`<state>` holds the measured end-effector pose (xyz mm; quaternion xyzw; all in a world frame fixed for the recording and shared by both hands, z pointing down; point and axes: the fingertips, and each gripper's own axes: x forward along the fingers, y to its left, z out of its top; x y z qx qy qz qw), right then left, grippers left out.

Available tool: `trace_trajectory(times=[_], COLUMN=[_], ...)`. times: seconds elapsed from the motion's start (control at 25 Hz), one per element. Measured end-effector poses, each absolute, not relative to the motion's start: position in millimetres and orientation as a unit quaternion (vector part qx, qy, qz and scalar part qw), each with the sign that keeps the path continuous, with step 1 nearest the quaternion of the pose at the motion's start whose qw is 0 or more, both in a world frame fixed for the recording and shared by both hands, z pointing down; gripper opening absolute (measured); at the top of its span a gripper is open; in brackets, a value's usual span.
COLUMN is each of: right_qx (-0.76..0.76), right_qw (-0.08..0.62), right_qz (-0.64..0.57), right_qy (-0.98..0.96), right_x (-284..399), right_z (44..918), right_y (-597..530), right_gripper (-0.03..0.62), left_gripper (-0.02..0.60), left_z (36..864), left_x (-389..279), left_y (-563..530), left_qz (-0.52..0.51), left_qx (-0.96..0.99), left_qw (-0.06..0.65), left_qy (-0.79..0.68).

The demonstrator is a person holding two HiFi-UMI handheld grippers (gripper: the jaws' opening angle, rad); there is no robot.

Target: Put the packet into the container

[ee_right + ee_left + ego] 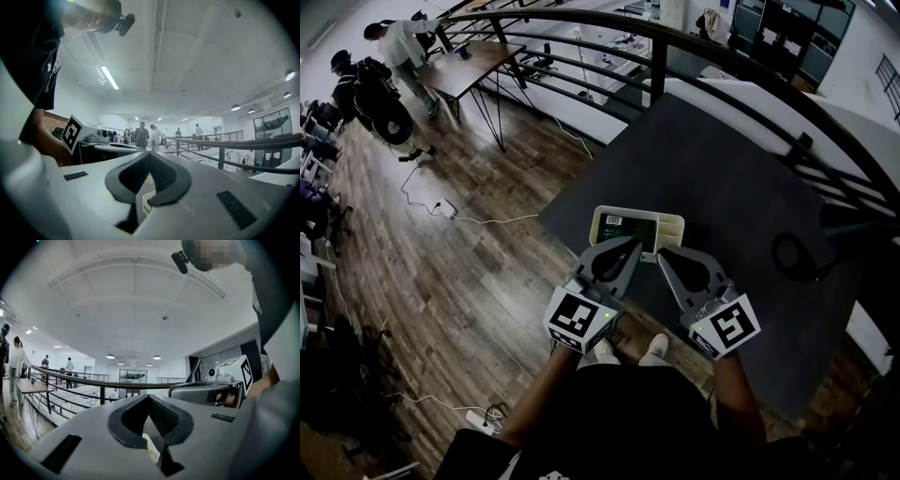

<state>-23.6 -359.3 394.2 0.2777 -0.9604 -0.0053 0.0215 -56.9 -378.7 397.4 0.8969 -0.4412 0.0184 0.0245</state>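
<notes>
The two grey hand-held grippers, the left gripper (630,247) and the right gripper (662,254), each have their two jaws pressed together with nothing between them. They sit side by side, each with one black-and-white marker cube at its back, and their tips point at the near side of the one pale, box-shaped plastic container (673,225). That container sits close to the near edge of the dark grey tabletop (703,159), and the one dark green packet with a white label (628,228) lies inside it, on its left part.
</notes>
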Motion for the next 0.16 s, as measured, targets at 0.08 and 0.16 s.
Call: trace_trajectory(times=[0.08, 0.16], right_qx=[0.278, 0.277], right_qw=[0.023, 0.024], right_qz=[-0.005, -0.004], right_qy=[-0.960, -0.961], right_x=[-21.4, -19.5], right_z=[394.9, 395.4], right_y=[-357.4, -355.4], right_gripper=[0.005, 0.005], left_gripper=[0.006, 0.006], left_z=[397.5, 397.7], left_x=[-54.1, -51.5], left_y=[-376.9, -374.9], left_qz=[0.019, 0.019], left_qx=[0.897, 0.897], left_qw=[0.025, 0.026], left_qy=[-0.441, -0.441])
